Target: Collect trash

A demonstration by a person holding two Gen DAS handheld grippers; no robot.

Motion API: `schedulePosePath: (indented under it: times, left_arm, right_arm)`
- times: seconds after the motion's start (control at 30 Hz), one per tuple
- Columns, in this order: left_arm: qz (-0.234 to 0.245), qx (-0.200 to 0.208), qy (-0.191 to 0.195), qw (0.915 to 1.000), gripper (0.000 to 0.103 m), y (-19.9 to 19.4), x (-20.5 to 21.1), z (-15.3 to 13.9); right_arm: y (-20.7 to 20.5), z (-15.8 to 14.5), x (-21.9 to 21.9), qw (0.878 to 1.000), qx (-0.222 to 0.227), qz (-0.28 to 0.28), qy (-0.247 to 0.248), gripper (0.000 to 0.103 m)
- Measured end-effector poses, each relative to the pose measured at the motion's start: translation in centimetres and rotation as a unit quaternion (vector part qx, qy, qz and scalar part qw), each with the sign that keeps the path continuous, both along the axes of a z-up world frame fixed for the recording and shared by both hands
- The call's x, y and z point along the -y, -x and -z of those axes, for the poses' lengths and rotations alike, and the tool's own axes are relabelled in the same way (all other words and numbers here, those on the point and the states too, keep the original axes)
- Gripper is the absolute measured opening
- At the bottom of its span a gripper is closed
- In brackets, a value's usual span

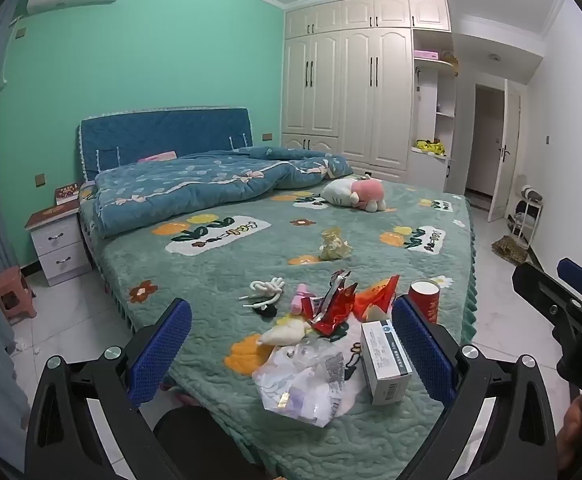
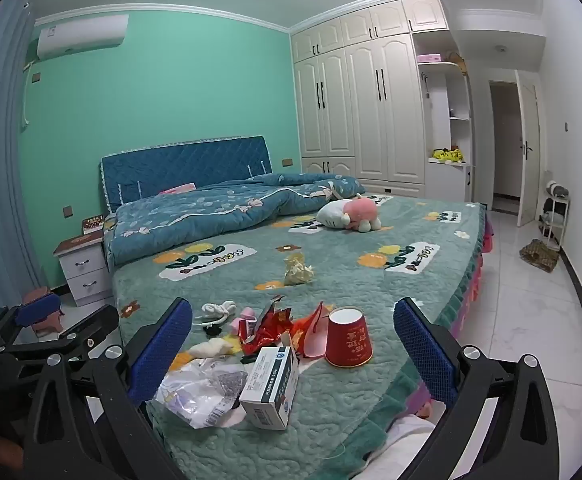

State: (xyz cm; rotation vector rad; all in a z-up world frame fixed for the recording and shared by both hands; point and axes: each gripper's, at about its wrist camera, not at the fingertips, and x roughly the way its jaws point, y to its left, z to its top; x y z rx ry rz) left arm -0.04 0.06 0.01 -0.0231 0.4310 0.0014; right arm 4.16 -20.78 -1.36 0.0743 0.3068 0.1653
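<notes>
Trash (image 1: 323, 340) on bed (image 1: 219, 276) (corner), fingers wide

Two matching grippers, left gripper (image 1: 291, 344) and right gripper (image 2: 293, 344), each built from glossy black plastic arms forked into open triangular frames. Round silver screws (image 1: 469, 352) at the pivots; blue fingers (image 1: 161, 354) faced with a fine mesh-textured rubber. On the right gripper's black body, seen from the left wrist, white raised lettering, only partly legible.

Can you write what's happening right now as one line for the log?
stage: start, nothing picked | left gripper: jaws open, empty | right gripper: jaws open, empty | trash on bed: red paper cup, white box
</notes>
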Motion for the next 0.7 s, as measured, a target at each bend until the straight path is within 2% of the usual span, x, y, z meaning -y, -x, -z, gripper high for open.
schedulePosePath:
  times: [0.7]
  left_arm:
    - [0.004, -0.008, -0.001, 1.0, 0.099, 0.04, -0.02, -0.28]
  right_arm:
    - [-0.12, 0.04, -0.01, 1.0, -0.003, 0.001, 0.0, 0.098]
